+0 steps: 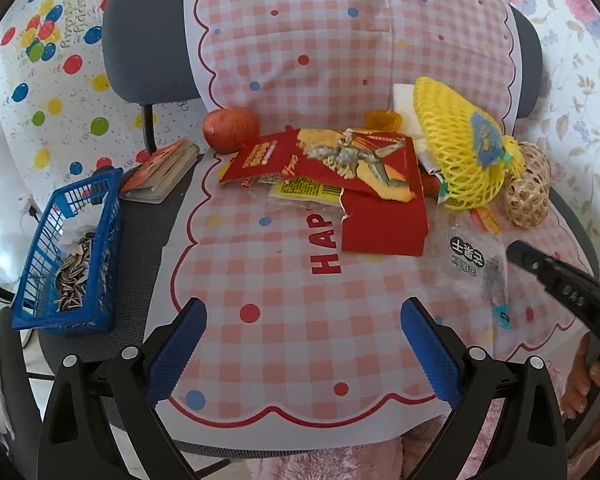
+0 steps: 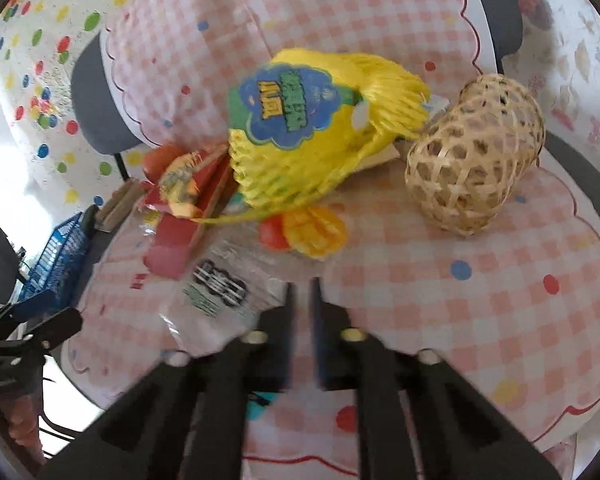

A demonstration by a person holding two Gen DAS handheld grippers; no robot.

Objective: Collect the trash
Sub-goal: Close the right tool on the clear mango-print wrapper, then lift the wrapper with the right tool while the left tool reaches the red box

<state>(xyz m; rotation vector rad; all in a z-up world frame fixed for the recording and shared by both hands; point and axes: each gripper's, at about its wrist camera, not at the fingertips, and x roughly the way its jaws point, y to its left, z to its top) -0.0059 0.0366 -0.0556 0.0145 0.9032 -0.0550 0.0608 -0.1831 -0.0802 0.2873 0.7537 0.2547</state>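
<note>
A pile of trash lies on the pink checked cloth (image 1: 292, 276) on a chair seat: a torn red snack box (image 1: 380, 200), a yellow-labelled wrapper (image 1: 304, 190), a yellow mesh fruit net (image 1: 460, 148) with a blue label, and a clear plastic wrapper (image 1: 476, 264) with black print. My left gripper (image 1: 302, 332) is open and empty, in front of the pile. My right gripper (image 2: 300, 300) has its jaws nearly closed, a narrow gap between them, right beside the clear wrapper (image 2: 220, 292); the view is blurred. The net (image 2: 300, 140) and an orange-yellow wrapper (image 2: 312, 232) lie just beyond it.
A blue plastic basket (image 1: 72, 256) with sunflower seed shells and tissue sits at the left of the seat. An apple (image 1: 230, 130), a small book (image 1: 160, 172) and a woven bamboo ball (image 1: 530, 192) (image 2: 472, 156) lie around the pile. The chair back (image 1: 140, 40) stands behind.
</note>
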